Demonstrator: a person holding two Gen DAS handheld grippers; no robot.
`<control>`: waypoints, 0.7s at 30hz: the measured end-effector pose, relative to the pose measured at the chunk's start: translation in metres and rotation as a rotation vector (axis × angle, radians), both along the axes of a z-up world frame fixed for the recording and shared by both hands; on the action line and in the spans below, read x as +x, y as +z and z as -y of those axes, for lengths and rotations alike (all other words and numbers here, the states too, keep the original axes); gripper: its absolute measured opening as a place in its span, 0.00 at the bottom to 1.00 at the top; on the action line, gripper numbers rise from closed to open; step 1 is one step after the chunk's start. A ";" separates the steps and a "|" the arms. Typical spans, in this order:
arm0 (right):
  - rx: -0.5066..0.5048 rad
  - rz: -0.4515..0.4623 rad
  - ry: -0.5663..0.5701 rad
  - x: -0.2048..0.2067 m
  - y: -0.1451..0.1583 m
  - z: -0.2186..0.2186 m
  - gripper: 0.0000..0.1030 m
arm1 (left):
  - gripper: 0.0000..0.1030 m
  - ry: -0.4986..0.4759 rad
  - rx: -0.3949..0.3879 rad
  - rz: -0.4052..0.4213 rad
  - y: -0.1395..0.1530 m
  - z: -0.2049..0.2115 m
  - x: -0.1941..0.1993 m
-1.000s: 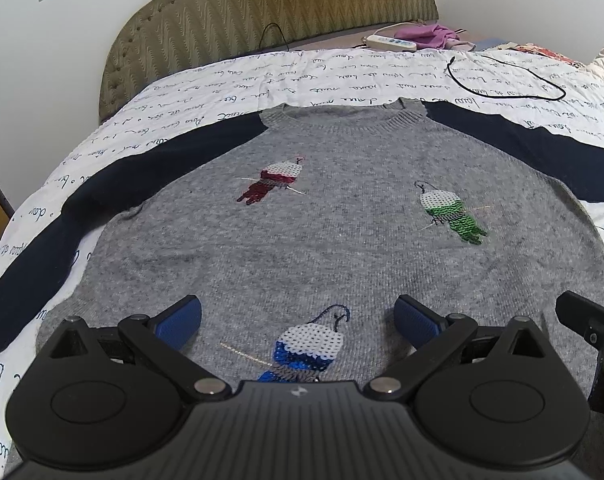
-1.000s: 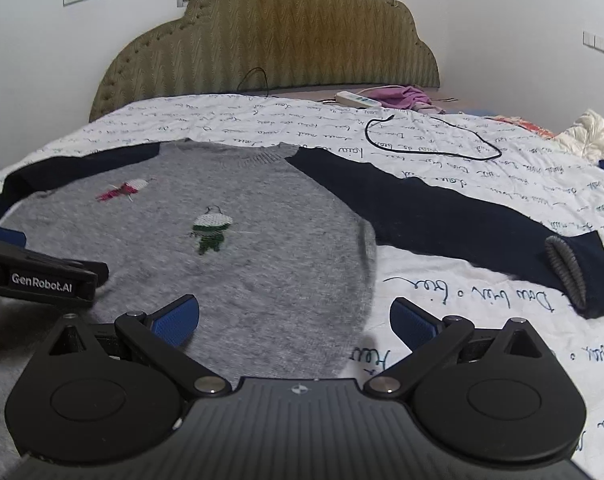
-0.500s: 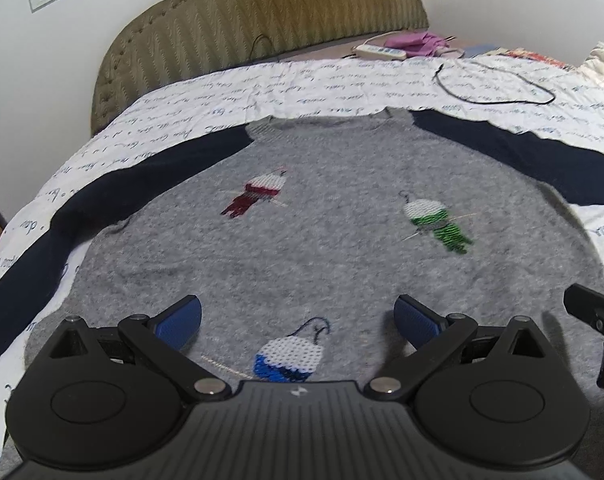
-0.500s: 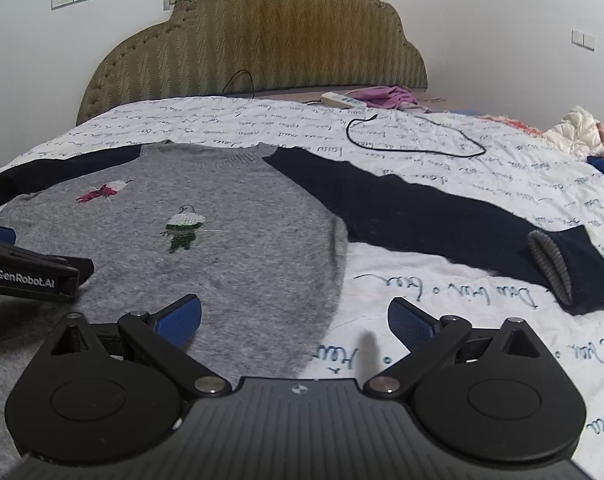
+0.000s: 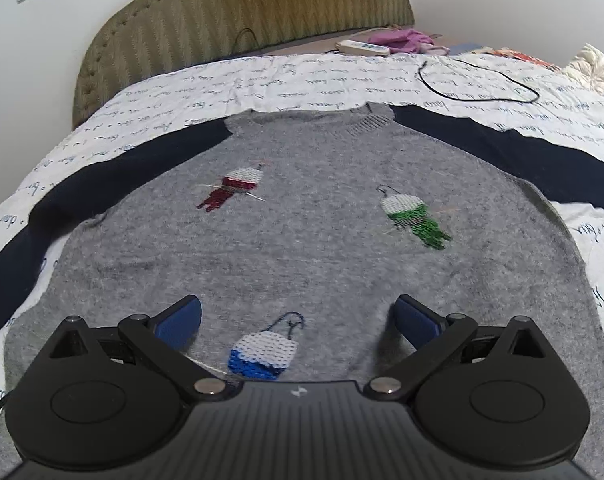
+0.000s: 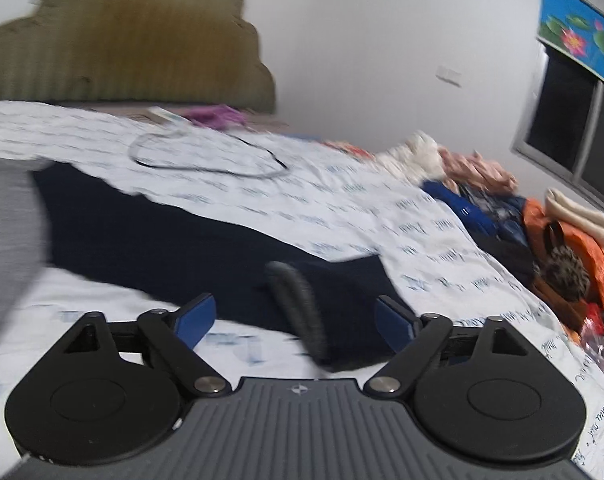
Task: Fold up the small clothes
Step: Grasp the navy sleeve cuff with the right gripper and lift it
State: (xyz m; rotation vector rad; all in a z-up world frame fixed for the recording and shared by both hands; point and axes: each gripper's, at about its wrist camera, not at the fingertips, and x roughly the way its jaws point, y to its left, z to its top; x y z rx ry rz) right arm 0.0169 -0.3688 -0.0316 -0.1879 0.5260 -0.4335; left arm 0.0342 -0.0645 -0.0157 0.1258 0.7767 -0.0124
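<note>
A grey sweater (image 5: 302, 232) with navy sleeves and three sequin birds lies flat, face up, on the bed. My left gripper (image 5: 298, 316) is open and empty above its lower front, over the blue bird (image 5: 264, 354). My right gripper (image 6: 294, 316) is open and empty just above the end of the right navy sleeve (image 6: 162, 236). The sleeve's grey ribbed cuff (image 6: 298, 304) lies between the fingers. The right wrist view is motion-blurred.
The bed has a white sheet with script print (image 5: 302, 80) and an olive headboard (image 5: 242, 12). A black cable loop (image 6: 206, 160) and a power strip (image 5: 361, 46) lie near the head. A pile of clothes and bags (image 6: 541, 240) sits along the right side.
My right gripper has swung right from the sweater's body to the sleeve cuff and has left the left wrist view. My left gripper has drawn back slightly over the sweater.
</note>
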 end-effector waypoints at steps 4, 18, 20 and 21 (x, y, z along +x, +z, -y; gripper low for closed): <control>0.031 -0.066 -0.024 0.020 -0.015 0.020 0.66 | 1.00 -0.017 0.029 -0.002 -0.003 0.006 -0.001; 0.339 0.056 0.067 0.001 0.030 0.027 0.12 | 1.00 0.023 0.008 0.004 0.004 -0.012 0.003; 0.422 0.072 0.129 0.001 0.041 0.021 0.12 | 1.00 0.033 0.000 0.003 0.005 -0.017 0.003; 0.461 0.076 0.158 0.002 0.046 0.017 0.12 | 1.00 0.037 -0.004 0.003 0.006 -0.019 0.003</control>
